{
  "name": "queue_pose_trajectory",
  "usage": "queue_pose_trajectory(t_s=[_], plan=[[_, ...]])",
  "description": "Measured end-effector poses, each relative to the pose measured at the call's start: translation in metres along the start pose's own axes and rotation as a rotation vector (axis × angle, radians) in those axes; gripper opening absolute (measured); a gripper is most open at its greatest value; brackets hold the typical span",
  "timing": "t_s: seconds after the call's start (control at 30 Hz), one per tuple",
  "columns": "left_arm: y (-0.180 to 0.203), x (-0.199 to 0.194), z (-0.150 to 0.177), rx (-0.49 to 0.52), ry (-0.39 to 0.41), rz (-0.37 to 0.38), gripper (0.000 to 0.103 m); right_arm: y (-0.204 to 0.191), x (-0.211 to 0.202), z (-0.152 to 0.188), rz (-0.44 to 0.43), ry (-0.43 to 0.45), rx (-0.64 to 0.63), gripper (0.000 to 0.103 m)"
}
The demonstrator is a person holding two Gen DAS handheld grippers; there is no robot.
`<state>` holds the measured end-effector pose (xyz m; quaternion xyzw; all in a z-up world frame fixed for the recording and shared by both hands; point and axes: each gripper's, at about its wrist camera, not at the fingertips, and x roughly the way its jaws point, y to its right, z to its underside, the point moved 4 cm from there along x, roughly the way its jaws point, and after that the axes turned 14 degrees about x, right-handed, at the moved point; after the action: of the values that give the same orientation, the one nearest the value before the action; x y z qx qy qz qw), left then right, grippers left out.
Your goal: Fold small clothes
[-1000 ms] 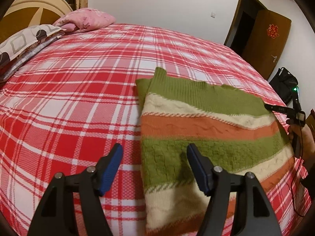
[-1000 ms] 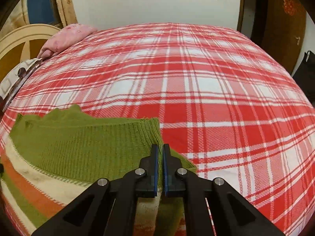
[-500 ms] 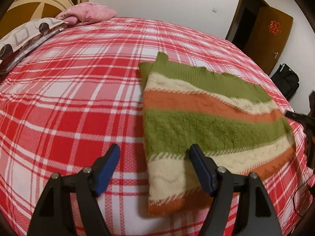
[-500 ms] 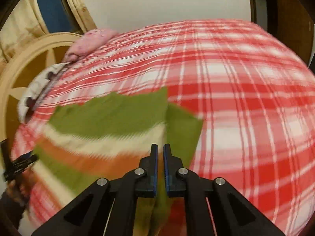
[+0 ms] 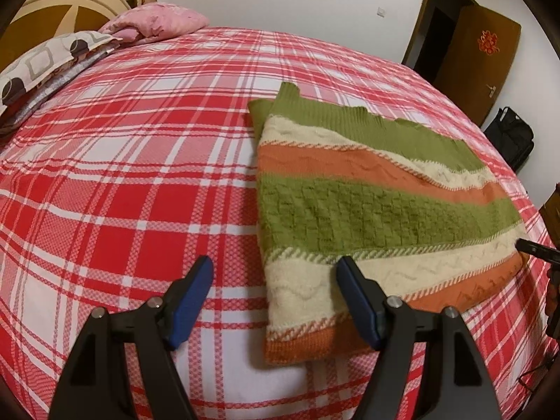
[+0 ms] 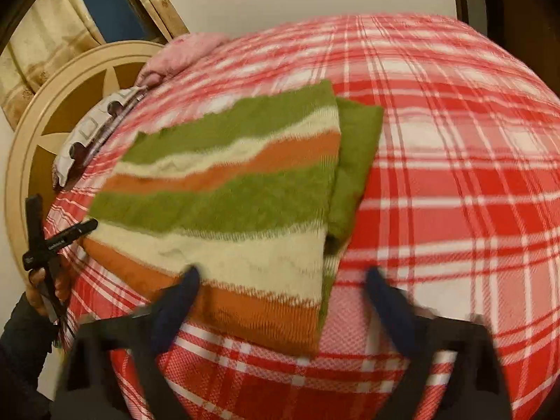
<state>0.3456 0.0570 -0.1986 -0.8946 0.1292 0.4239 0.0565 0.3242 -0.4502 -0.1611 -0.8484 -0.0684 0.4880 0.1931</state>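
A folded striped sweater (image 5: 378,217) in green, orange and cream lies flat on the red plaid bedspread (image 5: 122,175), just ahead of both tools. The left gripper (image 5: 274,297) stands wide open and empty, its right finger over the sweater's near cream band. The right gripper (image 6: 281,301), jaws just parted, holds nothing. Beyond, a brown door (image 5: 479,56) bears a red ornament, unreadable.
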Motion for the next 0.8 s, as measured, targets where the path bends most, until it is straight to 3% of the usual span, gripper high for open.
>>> queue_pose_trajectory(t_s=[0.07, 0.1, 0.17, 0.23, 0.4, 0.43, 0.5, 0.53, 0.57, 0.8], plan=[[-0.001, 0.0, 0.002, 0.002, -0.001, 0.003, 0.074, 0.003, 0.0, 0.006, 0.045, 0.014, -0.017, 0.016], [0.001, 0.0, 0.003, 0.017, -0.008, 0.001, 0.074, 0.005, -0.001, 0.006, 0.039, 0.01, -0.013, 0.015], [0.006, -0.002, 0.006, 0.061, -0.019, -0.013, 0.062, 0.006, -0.006, 0.009, 0.066, -0.002, -0.023, 0.009], [0.01, -0.005, 0.011, 0.079, -0.02, -0.01, 0.056, 0.002, -0.012, 0.015, 0.111, -0.008, -0.073, 0.007], [0.006, -0.012, 0.016, 0.046, -0.002, -0.011, 0.059, 0.007, -0.012, 0.016, 0.108, 0.0, -0.075, 0.008], [0.006, -0.014, 0.016, 0.047, -0.001, -0.014, 0.059, 0.008, -0.015, 0.015, 0.093, 0.013, -0.055, 0.012], [0.008, -0.017, 0.018, 0.062, 0.0, -0.045, 0.065, 0.008, -0.019, 0.017, 0.126, 0.034, -0.058, 0.039], [0.008, -0.018, 0.019, 0.066, 0.002, -0.053, 0.069, 0.007, -0.02, 0.019, 0.136, 0.037, -0.062, 0.064], [0.008, -0.018, 0.02, 0.067, 0.005, -0.056, 0.071, 0.005, -0.023, 0.021, 0.124, 0.04, -0.065, 0.071], [0.004, -0.021, 0.023, 0.05, -0.001, -0.063, 0.077, -0.029, -0.048, 0.027, 0.116, 0.117, -0.122, 0.071]])
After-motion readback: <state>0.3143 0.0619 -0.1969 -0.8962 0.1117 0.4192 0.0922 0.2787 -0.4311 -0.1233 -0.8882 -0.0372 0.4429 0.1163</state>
